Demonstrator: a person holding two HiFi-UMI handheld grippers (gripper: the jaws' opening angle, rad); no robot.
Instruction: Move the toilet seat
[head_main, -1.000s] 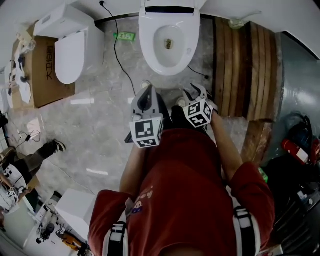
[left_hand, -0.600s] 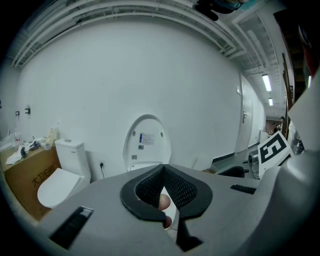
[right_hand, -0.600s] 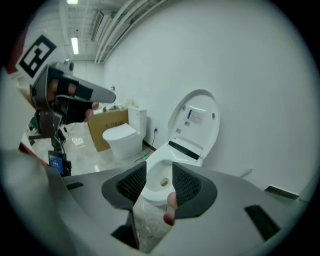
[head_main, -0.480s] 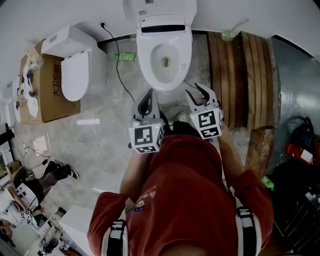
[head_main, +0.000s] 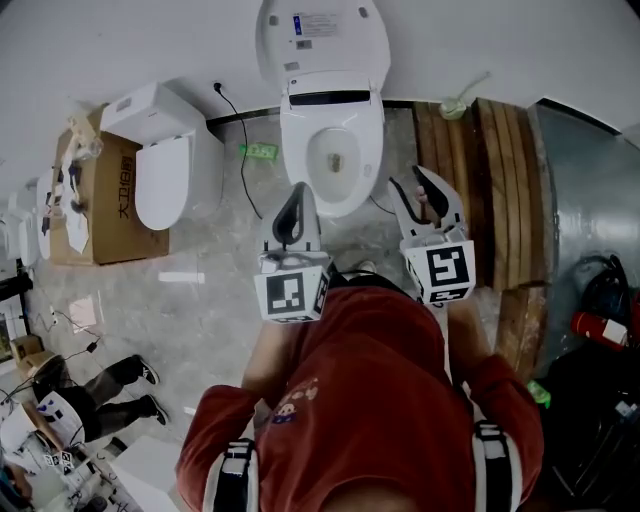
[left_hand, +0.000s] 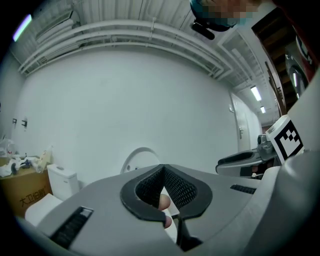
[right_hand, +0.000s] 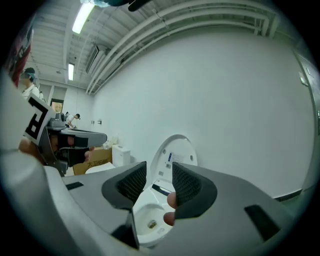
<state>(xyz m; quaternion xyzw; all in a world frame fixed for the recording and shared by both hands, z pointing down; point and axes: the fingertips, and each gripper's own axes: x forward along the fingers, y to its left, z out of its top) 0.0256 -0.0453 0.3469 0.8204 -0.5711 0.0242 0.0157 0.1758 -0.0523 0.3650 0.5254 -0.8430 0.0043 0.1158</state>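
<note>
One open toilet (head_main: 372, 150), one shut toilet (head_main: 165, 180); left gripper (head_main: 296, 194) closed, right gripper (head_main: 414, 186) parted, both empty.

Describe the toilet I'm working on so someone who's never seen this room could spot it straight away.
Follow the white wall down to the floor, where two white toilets stand between a cardboard box and wooden planks. It is the toilet next to the planks. Its lid stands raised against the wall with the bowl showing, while the other toilet by the box is closed.
</note>
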